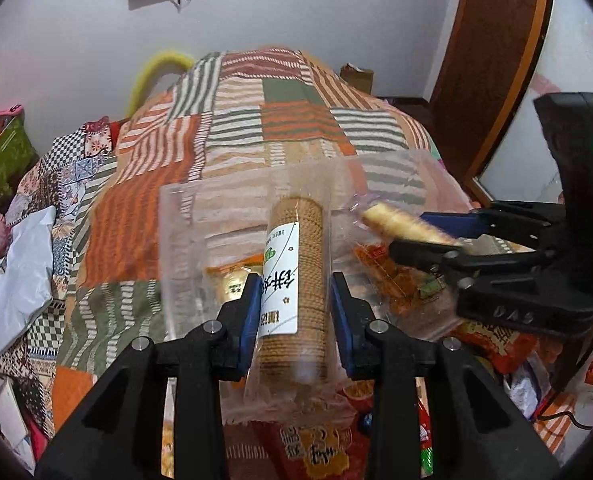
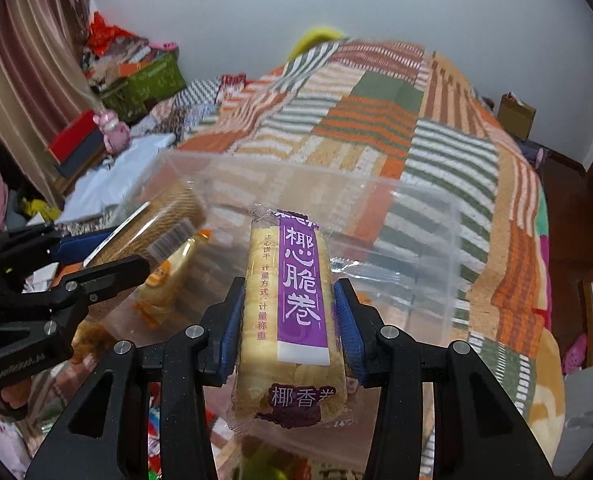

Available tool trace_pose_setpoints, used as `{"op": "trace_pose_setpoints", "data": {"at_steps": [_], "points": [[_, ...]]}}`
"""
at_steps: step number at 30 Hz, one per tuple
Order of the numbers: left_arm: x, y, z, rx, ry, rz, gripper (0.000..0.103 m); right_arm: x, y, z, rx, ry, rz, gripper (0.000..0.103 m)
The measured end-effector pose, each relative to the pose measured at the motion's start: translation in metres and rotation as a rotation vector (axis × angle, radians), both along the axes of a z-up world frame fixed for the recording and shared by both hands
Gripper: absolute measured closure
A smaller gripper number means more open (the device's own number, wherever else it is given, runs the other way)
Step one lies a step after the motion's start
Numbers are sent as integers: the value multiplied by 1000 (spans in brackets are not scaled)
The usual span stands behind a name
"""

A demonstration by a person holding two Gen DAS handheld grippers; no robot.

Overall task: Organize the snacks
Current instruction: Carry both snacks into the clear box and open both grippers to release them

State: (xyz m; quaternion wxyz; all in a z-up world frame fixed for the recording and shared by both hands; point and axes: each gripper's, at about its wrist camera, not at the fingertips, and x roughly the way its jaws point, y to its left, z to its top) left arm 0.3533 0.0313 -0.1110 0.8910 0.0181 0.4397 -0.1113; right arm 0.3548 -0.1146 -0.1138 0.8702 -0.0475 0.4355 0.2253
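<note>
— Looking at the left gripper [image 1: 292,308] from where I stand: its blue pads are pressed against both sides of a tall pack of round biscuits [image 1: 296,276] in clear wrap with a white label. It has that pack firmly pinched.

— And the other one?

— The right gripper [image 2: 288,320] is clamped on a pack of pale wafer rolls [image 2: 290,304] with a purple strip down the front. Pads touch the wrapper on either side.

— Where are both packs in relation to the box?

— Both are held up over a clear plastic box [image 2: 436,216] that sits on the striped patchwork blanket [image 2: 376,120] covering the bed. The biscuits hang above the left part of it, the wafer rolls above the middle. I cannot tell whether either pack touches the bottom.

— Anything already in the box?

— Something yellow-and-orange wrapped [image 2: 168,280] lies low between the two grippers, seen through the plastic. Whether it is inside the box or just behind its wall, I cannot say.

— And nearer to us?

— A heap of red and orange snack bags [image 1: 320,448] lies below the grippers at the near edge of the bed. On the far left, a green box [image 2: 144,84] and a white plastic bag [image 1: 20,280] lie beside the blanket.
</note>
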Motion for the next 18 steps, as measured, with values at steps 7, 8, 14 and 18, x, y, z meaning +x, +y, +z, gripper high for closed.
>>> {"op": "trace_pose_setpoints", "data": {"at_steps": [7, 8, 14, 18], "points": [[16, -5, -21, 1, 59, -2, 70, 2, 7, -14, -67, 9, 25, 63], [16, -5, -23, -1, 68, 1, 70, 0, 8, -14, -79, 3, 32, 63], [11, -3, -28, -9, 65, 23, 69, -7, 9, -14, -110, -13, 44, 62], [5, -1, -20, -18, 49, 25, 67, -9, 8, -11, -100, -7, 37, 57]]}}
